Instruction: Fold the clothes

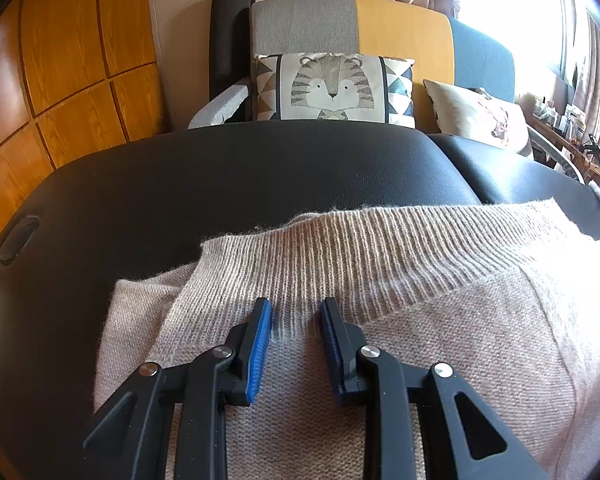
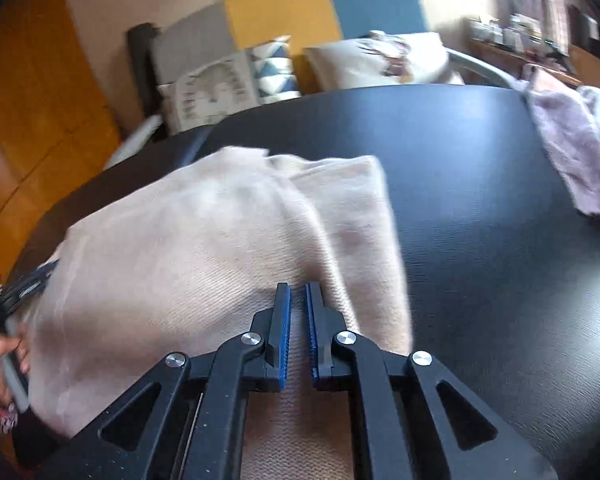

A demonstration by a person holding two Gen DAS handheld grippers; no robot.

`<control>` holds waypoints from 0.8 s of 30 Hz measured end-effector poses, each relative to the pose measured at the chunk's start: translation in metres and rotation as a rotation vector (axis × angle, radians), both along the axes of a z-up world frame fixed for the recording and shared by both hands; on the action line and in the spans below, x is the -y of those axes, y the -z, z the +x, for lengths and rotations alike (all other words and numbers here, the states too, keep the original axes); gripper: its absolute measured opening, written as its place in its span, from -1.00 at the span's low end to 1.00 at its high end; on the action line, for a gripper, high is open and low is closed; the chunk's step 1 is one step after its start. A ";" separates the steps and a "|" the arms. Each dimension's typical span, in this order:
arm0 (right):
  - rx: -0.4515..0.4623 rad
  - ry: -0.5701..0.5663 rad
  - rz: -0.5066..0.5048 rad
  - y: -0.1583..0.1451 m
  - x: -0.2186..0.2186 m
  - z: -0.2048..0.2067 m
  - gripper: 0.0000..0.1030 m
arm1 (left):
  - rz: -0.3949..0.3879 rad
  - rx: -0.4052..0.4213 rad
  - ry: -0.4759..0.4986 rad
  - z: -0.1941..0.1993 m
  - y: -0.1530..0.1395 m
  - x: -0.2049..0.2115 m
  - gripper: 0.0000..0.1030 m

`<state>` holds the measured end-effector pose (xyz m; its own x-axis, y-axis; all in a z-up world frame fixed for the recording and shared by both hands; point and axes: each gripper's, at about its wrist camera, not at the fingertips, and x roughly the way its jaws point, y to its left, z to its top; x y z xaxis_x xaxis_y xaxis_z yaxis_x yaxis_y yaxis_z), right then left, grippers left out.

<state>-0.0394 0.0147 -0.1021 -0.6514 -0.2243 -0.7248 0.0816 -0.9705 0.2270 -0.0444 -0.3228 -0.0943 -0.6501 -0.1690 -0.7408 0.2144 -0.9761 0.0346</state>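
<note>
so: beige sweater on black table, rt tongs pinching it

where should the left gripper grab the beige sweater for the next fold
Probably the ribbed hem of the beige sweater, at its far left corner. It lies flat on the black table with a free edge, so the left gripper could come from above, one finger sliding under. The right gripper already pinches a fold.

Beyond the beige sweater the black desk lies bare up to its far edge, open for passage. To the sweater's right, bare desk runs until a pink garment heaped at the far right corner blocks the way.
</note>
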 end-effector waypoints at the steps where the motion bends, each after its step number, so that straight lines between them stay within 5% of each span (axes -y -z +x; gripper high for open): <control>1: -0.016 -0.023 -0.013 -0.007 0.005 0.003 -0.80 | -0.007 0.015 0.009 0.003 -0.005 -0.002 -0.50; 5: -0.098 -0.171 0.005 -0.034 0.046 0.020 -0.78 | 0.053 -0.068 0.005 0.038 -0.029 -0.010 -0.50; 10: -0.090 -0.351 0.000 -0.026 0.117 0.030 -0.78 | 0.155 -0.125 0.061 0.085 -0.027 -0.037 -0.50; 13: -0.075 -0.419 0.010 -0.013 0.145 0.038 -0.78 | 0.091 -0.102 0.111 0.094 -0.012 -0.050 -0.50; 16: 0.006 -0.454 0.132 0.013 0.165 0.047 -0.78 | 0.031 -0.098 0.157 0.100 -0.004 -0.057 -0.50; 19: 0.014 -0.446 0.111 0.027 0.155 0.054 -0.78 | 0.059 -0.095 0.188 0.105 -0.003 -0.049 -0.50; 24: 0.041 -0.436 0.002 0.010 0.142 0.066 -0.77 | 0.208 -0.150 0.068 0.139 -0.011 -0.014 -0.50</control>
<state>0.0262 -0.1275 -0.1118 -0.4667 -0.4708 -0.7487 0.4747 -0.8476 0.2372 0.0945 -0.3085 -0.0835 -0.7597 0.0246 -0.6498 0.1359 -0.9712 -0.1957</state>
